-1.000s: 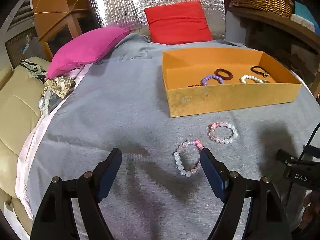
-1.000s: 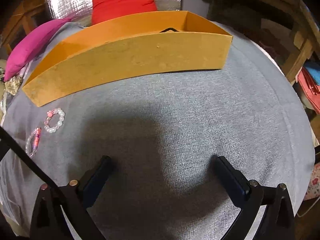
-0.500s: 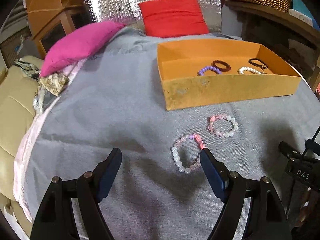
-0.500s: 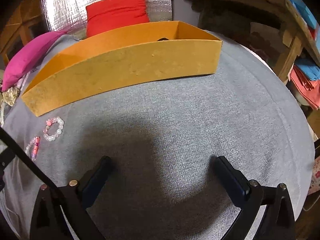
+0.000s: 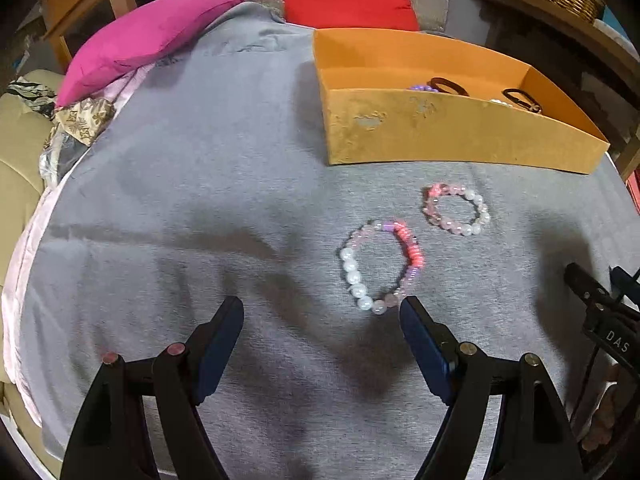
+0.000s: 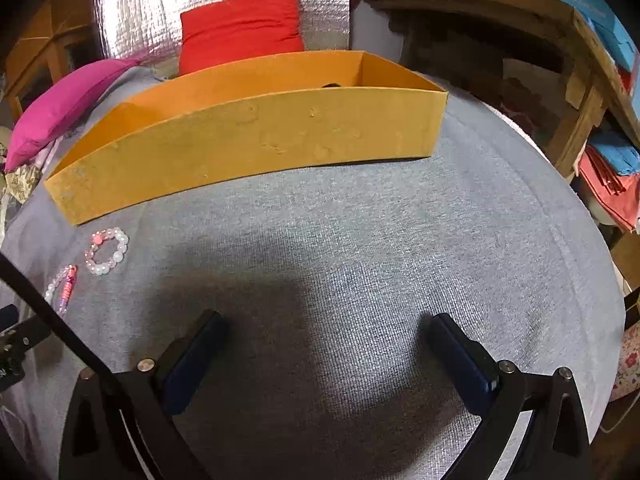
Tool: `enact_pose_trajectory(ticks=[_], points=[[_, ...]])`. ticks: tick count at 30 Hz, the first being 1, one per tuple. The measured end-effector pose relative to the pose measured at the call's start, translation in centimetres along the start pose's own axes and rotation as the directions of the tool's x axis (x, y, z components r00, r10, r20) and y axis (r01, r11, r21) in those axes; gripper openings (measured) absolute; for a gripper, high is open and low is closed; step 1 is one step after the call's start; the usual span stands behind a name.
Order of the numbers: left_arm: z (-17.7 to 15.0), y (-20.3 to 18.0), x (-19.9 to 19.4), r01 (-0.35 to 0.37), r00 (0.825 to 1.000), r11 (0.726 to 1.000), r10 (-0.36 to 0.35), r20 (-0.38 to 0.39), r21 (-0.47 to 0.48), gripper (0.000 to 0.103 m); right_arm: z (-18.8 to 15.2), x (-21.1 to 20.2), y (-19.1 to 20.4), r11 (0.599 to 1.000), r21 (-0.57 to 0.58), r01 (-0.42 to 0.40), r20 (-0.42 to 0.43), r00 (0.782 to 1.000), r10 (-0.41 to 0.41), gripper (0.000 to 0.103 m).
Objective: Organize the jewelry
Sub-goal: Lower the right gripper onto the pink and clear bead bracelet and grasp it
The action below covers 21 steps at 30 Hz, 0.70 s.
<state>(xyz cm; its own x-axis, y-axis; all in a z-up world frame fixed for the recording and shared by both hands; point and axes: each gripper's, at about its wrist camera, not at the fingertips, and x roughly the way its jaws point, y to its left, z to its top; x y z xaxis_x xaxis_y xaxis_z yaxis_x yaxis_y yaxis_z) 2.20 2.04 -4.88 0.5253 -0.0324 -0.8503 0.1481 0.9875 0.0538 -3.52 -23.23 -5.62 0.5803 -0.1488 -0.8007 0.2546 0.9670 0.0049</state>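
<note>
Two bracelets lie loose on my grey cloth.
My left gripper (image 5: 322, 316) and right gripper (image 6: 326, 334) both gape, empty; the near bracelet (image 5: 380, 266) sits just beyond my left fingertip, the pink bracelet (image 5: 456, 210) farther, the orange box (image 5: 460, 136) behind.

A grey cloth (image 5: 200, 184) covers the surface, with silver quilted backing (image 6: 132, 12) and wooden shelving (image 6: 520, 12) behind.

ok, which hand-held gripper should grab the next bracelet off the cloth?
Left. The left hand-held gripper is open with the nearer bracelet just ahead by its right finger. The right hand-held gripper faces bare cloth.
</note>
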Motion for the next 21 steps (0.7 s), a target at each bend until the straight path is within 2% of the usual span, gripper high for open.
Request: enact_pose_trajectory(ticks=[10,21], points=[[0.3,-0.2,-0.1,0.064,0.998,0.998,-0.063,0.003,-0.013,0.081,1.4,0.5,-0.1,1.0,-0.011,-0.026,-0.075,0.997,0.025,0.103],[0.6,0.9,0.0,0.031,0.999,0.998,-0.031,-0.009,-0.046,0.081,2.5,0.3,0.0,0.999,-0.04,-0.017,-0.092,0.996,0.013,0.103]])
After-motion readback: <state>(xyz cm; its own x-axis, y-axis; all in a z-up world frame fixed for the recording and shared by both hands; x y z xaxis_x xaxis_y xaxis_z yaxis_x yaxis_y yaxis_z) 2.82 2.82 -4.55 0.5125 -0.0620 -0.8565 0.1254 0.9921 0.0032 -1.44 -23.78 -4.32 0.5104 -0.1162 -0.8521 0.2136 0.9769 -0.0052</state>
